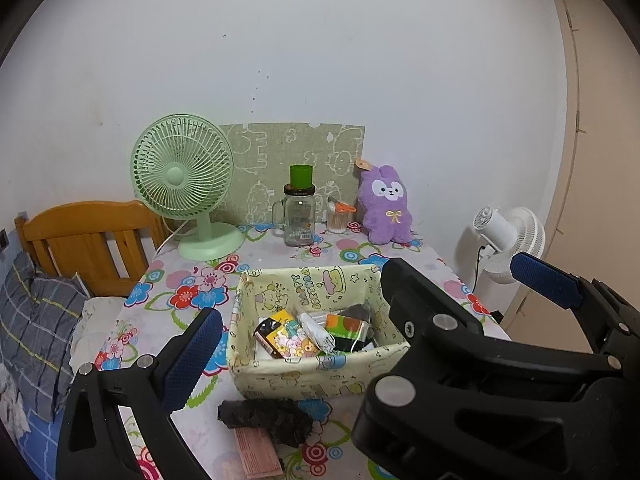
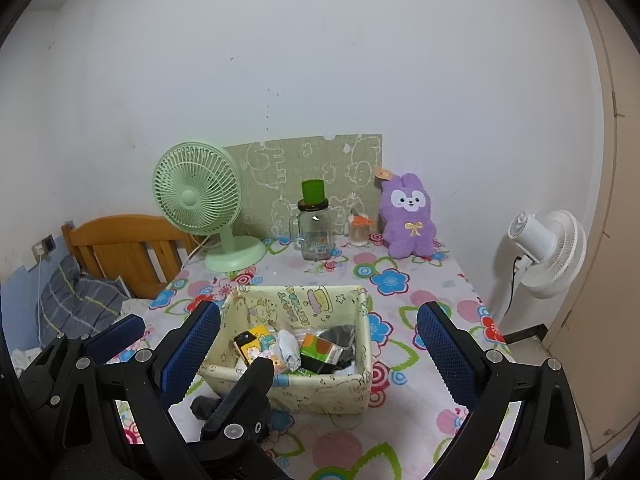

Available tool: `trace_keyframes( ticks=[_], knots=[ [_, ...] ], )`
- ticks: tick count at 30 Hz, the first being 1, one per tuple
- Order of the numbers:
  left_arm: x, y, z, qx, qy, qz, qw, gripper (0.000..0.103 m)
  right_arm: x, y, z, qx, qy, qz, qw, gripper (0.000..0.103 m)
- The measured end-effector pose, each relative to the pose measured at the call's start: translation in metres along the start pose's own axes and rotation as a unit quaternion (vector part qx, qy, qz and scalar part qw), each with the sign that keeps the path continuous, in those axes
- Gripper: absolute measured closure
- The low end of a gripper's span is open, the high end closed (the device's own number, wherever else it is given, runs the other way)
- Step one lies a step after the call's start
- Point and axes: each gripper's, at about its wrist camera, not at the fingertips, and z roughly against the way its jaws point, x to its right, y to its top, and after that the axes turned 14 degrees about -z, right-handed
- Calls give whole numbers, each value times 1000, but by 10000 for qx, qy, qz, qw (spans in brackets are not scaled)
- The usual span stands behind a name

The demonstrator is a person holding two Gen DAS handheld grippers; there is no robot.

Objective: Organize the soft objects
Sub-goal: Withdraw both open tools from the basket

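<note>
Right wrist view shows the fabric bin [image 2: 296, 388] at lower centre already holding packets, the right gripper [image 2: 320, 354] spread open and empty. The dark rolled cloth [image 1: 266, 420] lies outside, bottom centre; left gripper [image 1: 304, 360] also open. Purple plush [image 2: 408, 220] remains upper right.

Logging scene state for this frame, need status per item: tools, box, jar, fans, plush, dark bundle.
left tool: open, empty
right tool: open, empty
fabric box: upright, open-topped, holding packets
dark bundle: lying on table, outside box
glass jar: upright, lidded, green cup on top
green fan: upright, spin unclear
white fan: upright beside table
purple plush: sitting upright against wall
</note>
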Motion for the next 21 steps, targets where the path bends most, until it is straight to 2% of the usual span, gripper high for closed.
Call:
trace_keyframes(
  ticks=[6, 21],
  knots=[
    [4, -10, 12, 91, 18, 42, 9999, 0, 2, -8, 12, 39, -39, 26, 10000, 0],
    [16, -40, 15, -58, -25, 48, 10000, 0, 12, -41, 22, -66, 29, -15, 10000, 0]
  ],
)
